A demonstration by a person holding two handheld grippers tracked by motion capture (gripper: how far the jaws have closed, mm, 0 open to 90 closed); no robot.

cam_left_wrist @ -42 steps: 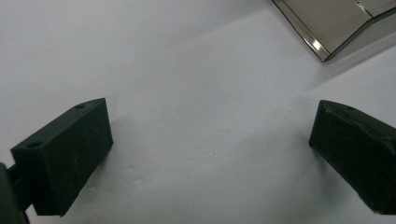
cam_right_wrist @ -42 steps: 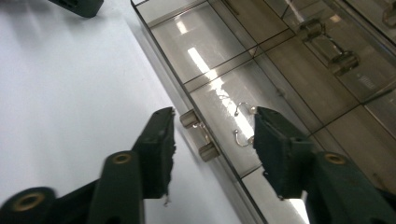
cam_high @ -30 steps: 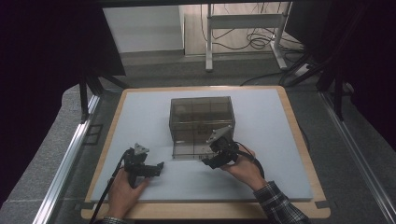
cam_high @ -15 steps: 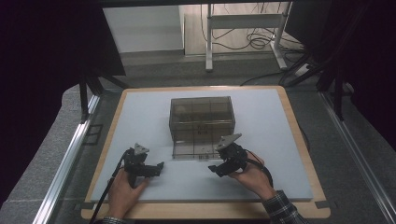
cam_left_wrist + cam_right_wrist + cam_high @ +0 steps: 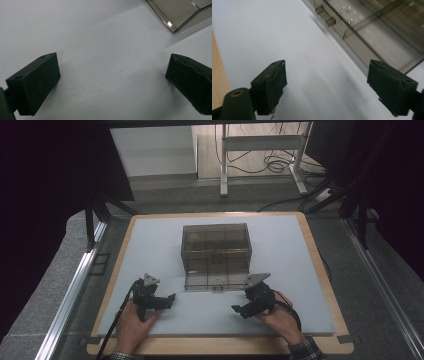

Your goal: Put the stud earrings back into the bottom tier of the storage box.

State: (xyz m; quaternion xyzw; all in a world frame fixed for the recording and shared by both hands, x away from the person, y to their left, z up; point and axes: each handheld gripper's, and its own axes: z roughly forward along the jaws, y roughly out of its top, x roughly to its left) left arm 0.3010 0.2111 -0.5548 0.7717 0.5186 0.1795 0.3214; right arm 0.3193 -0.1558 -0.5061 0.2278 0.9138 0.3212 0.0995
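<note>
Right hand-held gripper has drawn back from the smoky plastic box toward the counter's near edge; box mid-counter, front flap down; both grippers spread, empty; left hand-held gripper unmoved; purpose unclear.

A big white mat lies flat on a wooden board. The wood shows as a thin tan edge all around the mat. The board sits on a grey table with shiny metal rails down its left and right sides. Behind the table is a white stand with metal legs. Black cables lie in loops on the floor under it. The room at both sides is very dark.
</note>
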